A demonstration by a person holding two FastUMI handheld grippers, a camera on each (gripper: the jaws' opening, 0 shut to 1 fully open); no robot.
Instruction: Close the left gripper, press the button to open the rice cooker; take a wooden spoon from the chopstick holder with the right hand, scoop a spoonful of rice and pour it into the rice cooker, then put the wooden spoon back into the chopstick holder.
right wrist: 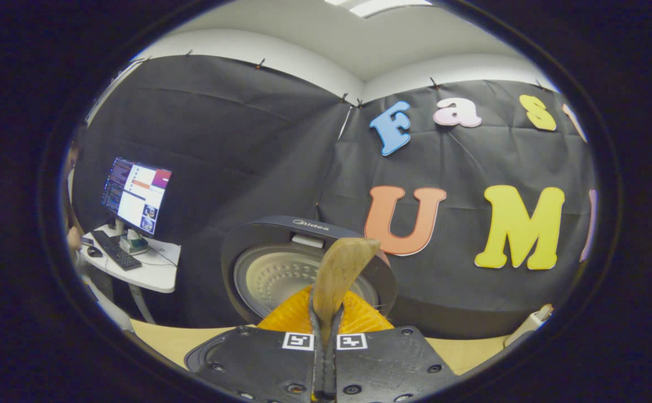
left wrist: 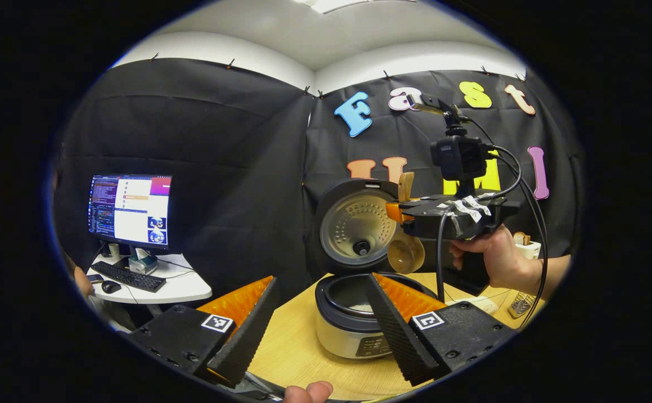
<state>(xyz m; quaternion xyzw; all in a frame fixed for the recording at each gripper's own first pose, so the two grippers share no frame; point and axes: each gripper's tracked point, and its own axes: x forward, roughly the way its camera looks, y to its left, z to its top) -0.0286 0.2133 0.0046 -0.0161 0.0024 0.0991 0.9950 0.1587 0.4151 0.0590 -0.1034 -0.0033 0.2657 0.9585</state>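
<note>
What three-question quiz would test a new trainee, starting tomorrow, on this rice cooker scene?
1. True or false: the rice cooker lid is closed.
2. What do the right tongs grip? A) wooden spoon B) keyboard C) cup
3. Fill in: the left tongs stand ____.

Key: 1 false, the lid is up. 2 A, the wooden spoon, its bowl hanging over the pot. 3 open.

We see a light wooden table (left wrist: 303,347) carrying the rice cooker (left wrist: 348,327), which stands near its middle with the lid up. At about three o'clock from the cooker, a white chopstick holder (left wrist: 530,246) and a small metal mesh object (left wrist: 520,305) rest on the same top.
</note>
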